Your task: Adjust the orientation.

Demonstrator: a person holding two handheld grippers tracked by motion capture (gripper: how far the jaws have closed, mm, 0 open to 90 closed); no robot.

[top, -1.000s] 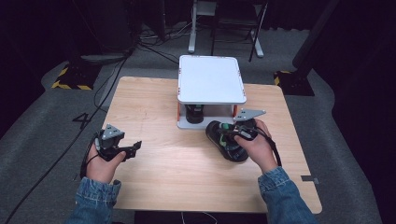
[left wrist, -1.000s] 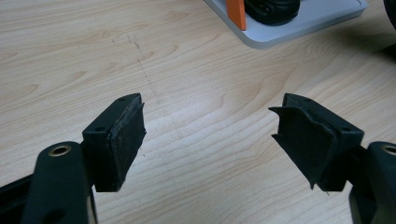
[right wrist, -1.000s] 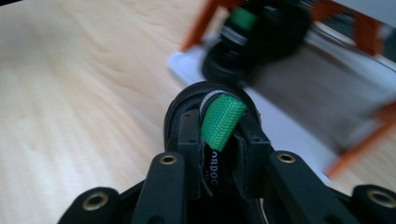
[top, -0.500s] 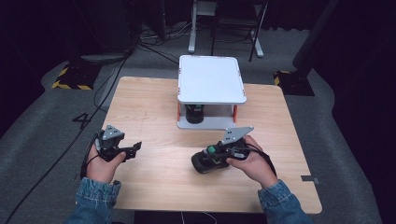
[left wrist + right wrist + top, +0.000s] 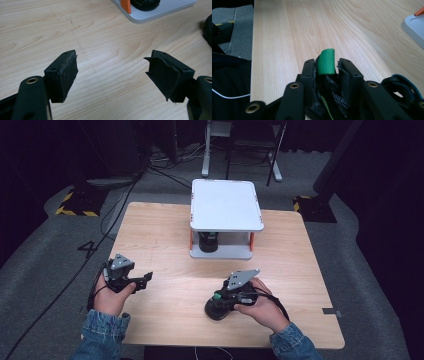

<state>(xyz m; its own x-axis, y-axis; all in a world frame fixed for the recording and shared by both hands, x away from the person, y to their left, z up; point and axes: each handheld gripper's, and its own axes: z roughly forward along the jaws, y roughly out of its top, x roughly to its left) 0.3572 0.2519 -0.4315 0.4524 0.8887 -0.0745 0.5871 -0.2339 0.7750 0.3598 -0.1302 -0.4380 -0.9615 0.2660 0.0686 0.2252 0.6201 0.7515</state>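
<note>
A black shoe (image 5: 218, 309) with a green heel tab (image 5: 326, 62) rests on the wooden table (image 5: 165, 245) near its front edge, right of centre. My right gripper (image 5: 216, 298) is over it, and its jaws have just been opening. The green tab stands between the pads with a thin gap on the right side. In the right gripper view the gripper (image 5: 327, 68) looks along the table with the shoe's collar (image 5: 337, 100) under its jaws. My left gripper (image 5: 148, 278) hovers low at the front left, open and with nothing between its jaws (image 5: 112, 72).
A white two-level shelf (image 5: 227, 205) with orange posts stands at the back centre. A second black shoe (image 5: 208, 241) sits on its lower level. Its base (image 5: 160, 12) also appears in the left gripper view. Dark floor and cables surround the table.
My right hand has carried the black shoe from beside the shelf toward the front and left, and down onto the table. Its jaws have widened around the green tab. The left hand stayed put.
</note>
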